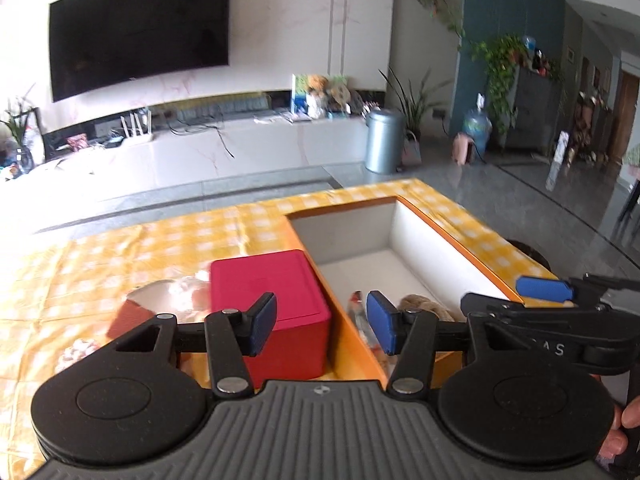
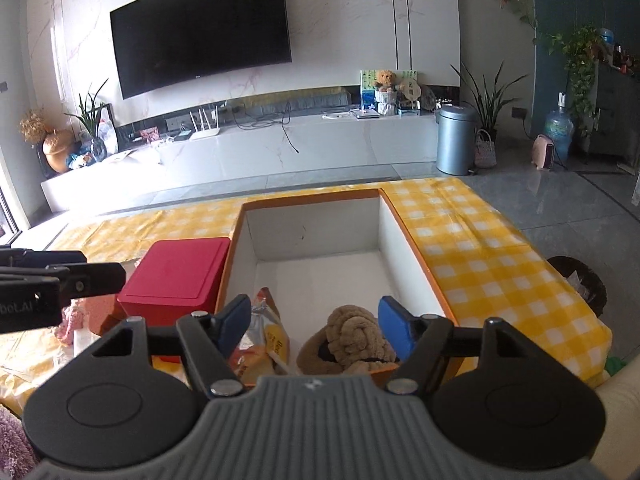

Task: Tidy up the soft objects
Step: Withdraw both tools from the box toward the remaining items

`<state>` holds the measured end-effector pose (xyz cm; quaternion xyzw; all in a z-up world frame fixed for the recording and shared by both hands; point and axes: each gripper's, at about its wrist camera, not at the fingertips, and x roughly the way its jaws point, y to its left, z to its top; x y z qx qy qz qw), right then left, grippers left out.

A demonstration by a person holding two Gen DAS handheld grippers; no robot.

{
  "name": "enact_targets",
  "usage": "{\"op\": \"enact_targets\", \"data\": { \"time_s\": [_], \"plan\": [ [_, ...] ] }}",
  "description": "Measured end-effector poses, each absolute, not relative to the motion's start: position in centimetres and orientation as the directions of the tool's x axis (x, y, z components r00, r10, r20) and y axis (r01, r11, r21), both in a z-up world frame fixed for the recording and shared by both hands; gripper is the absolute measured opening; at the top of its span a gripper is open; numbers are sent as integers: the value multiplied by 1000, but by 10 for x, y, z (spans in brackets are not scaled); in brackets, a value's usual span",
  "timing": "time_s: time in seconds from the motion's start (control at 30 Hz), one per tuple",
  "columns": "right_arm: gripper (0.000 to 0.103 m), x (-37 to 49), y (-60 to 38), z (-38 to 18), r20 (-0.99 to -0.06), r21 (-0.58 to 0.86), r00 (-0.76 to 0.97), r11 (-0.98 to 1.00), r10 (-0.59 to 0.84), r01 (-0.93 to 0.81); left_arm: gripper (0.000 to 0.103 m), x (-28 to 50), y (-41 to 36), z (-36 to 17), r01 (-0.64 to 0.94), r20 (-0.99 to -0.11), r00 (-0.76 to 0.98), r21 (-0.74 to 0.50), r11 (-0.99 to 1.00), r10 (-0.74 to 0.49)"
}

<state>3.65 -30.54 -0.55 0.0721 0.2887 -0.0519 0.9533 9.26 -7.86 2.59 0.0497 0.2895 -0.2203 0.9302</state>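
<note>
Living room: wall television (image 2: pixel 202 28) at 12 o'clock. Yellow checked tablecloth (image 2: pixel 480 248) carries orange box (image 2: pixel 420 236), red box (image 2: pixel 176 272) touching at 9. Brown plush (image 2: pixel 352 340) and snack bag (image 2: pixel 264 336) inside. Left gripper (image 1: pixel 322 322), right gripper (image 2: pixel 316 330) both wide, empty.

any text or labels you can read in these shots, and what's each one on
"AS" – end of a cut-off white word on the right gripper, seen from the left wrist view.
"botAI" – white lettering, start cut off, on the left gripper, seen from the right wrist view.
Snack packet in the orange box: red print, too blurred to read.
TV: small logo on the lower edge, too small to read.
</note>
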Motion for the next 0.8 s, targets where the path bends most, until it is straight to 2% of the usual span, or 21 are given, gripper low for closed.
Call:
{"op": "enact_targets", "data": {
  "time_s": [0.23, 0.53, 0.8],
  "plan": [
    [70, 14, -264, -28, -559, 124, 829, 986, -21, 109, 63, 70, -25, 11, 335, -535, 781, -76, 939, -322],
    [71, -2, -226, -55, -620, 117, 784, 990, 9, 82, 63, 54, 33, -24, 215, -621, 741, -142, 966, -256],
    [69, -2, -195, -63, -630, 73, 776, 997, 36, 13, 63, 45, 71, -37, 136, -649, 723, -204, 970, -238]
  ]
}}
